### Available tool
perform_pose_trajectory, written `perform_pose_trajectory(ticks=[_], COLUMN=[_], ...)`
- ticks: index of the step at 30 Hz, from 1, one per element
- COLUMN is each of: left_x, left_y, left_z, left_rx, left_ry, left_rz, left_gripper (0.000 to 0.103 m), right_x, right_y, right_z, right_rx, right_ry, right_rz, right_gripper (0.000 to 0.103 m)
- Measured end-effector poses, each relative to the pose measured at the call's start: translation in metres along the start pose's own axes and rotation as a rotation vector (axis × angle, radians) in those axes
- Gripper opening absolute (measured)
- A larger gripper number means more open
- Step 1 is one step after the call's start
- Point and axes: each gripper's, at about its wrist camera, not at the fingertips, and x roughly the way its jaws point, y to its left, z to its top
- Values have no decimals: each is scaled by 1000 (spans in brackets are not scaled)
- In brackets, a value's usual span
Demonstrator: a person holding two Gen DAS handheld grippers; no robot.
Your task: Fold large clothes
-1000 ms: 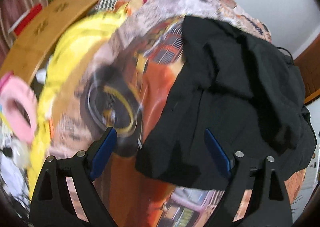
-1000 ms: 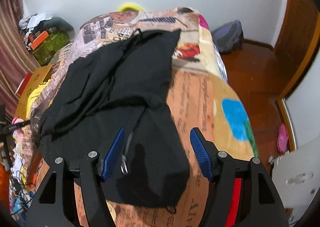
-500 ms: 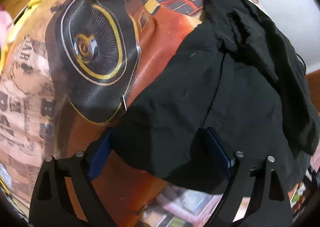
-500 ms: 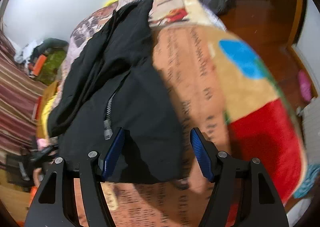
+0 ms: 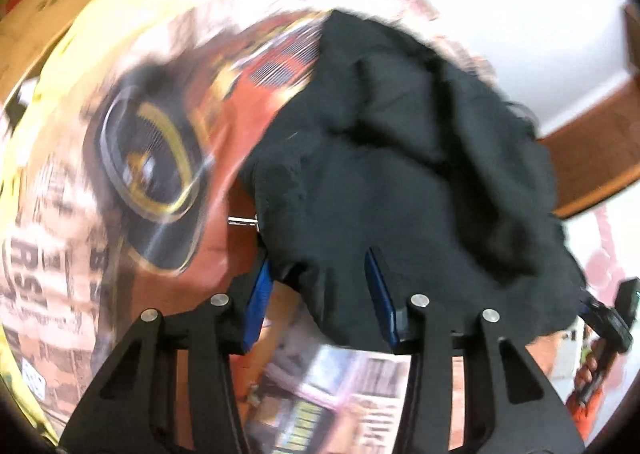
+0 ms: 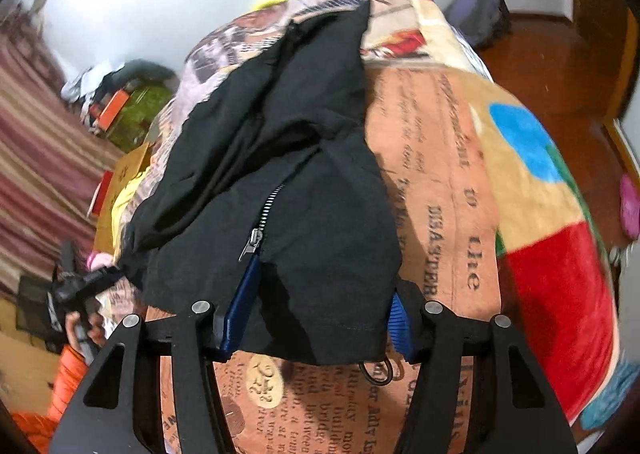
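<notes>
A black zip-up jacket (image 5: 400, 157) lies crumpled on a bed with a printed blanket (image 5: 132, 173). My left gripper (image 5: 320, 286) has its jaws partly closed around the jacket's near hem corner, with cloth bunched between the blue pads. In the right wrist view the jacket (image 6: 280, 157) runs away from me, its zipper pull (image 6: 253, 242) near the left pad. My right gripper (image 6: 316, 310) straddles the near hem, with fabric draped between the pads. Its jaws stand apart.
A cardboard box (image 5: 52, 1) and clutter lie beside the bed on the left. The wooden floor (image 6: 560, 65) and a dark bag (image 6: 476, 13) lie to the right of the bed. The other gripper and hand show at the left edge (image 6: 76, 294).
Both grippers have moved forward onto the jacket's near hem. The left jaws have narrowed around the cloth. The right gripper's hem has slid in between the pads.
</notes>
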Motion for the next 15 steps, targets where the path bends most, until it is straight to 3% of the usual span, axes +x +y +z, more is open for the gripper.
perform_pose_trajectory(ticks=[3, 7, 11, 15], left_x=[-4, 22, 50, 55], left_y=[-14, -9, 12, 16], left_z=[7, 6, -4, -8], left_rx=[26, -12, -67, -79], left_ry=[-37, 5, 52, 48], left_rz=[-50, 8, 88, 82], left_gripper=[46, 47, 52, 52], right_x=[7, 30, 36, 34], right_y=[1, -13, -18, -14], right_z=[-2, -6, -14, -14], right_rx=[-5, 45, 86, 80], right_ry=[18, 69, 63, 55], right_rz=[26, 37, 77, 66], right_gripper=[56, 56, 60, 58])
